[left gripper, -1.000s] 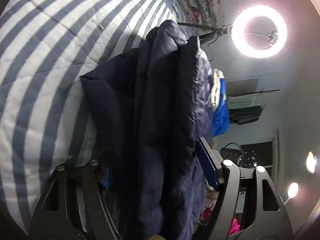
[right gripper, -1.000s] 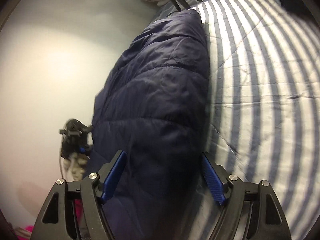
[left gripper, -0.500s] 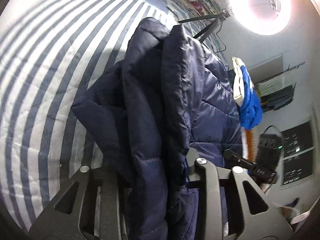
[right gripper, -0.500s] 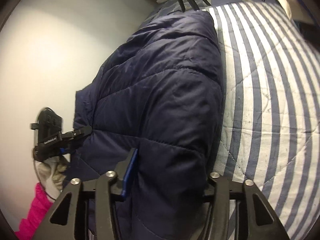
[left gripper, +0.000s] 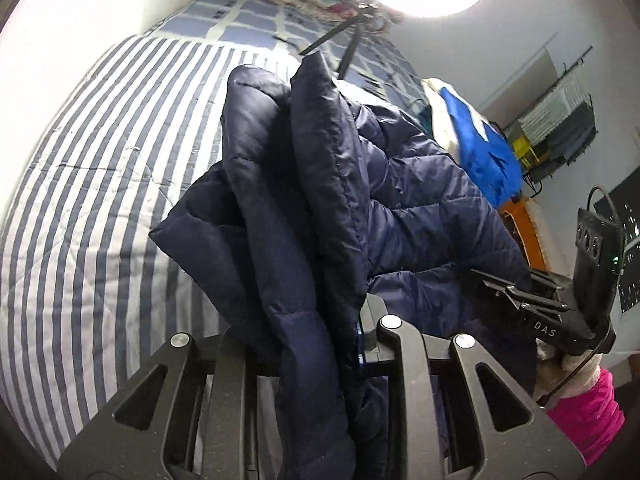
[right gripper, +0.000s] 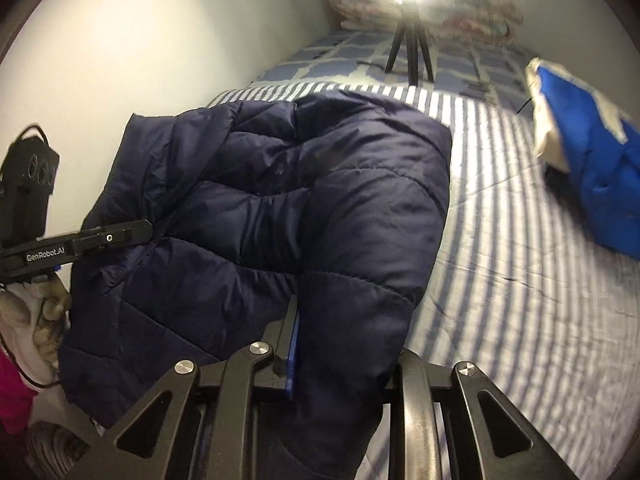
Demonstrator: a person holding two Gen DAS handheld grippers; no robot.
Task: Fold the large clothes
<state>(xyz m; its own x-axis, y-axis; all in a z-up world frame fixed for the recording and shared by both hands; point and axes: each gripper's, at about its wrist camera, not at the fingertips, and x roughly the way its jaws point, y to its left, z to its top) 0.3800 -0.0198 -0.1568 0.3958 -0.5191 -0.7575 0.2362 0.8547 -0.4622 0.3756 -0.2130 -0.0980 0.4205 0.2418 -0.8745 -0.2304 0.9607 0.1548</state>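
The navy puffer jacket hangs bunched between my two tongs above the striped bed, its far part draped onto the quilt. It looks light, puffy and slick, so I judge it will slump and slide unless gripped at stitched hems. My left tongs are closing on a thick fold; my right tongs are closing on another padded edge. A blue garment lies well apart.
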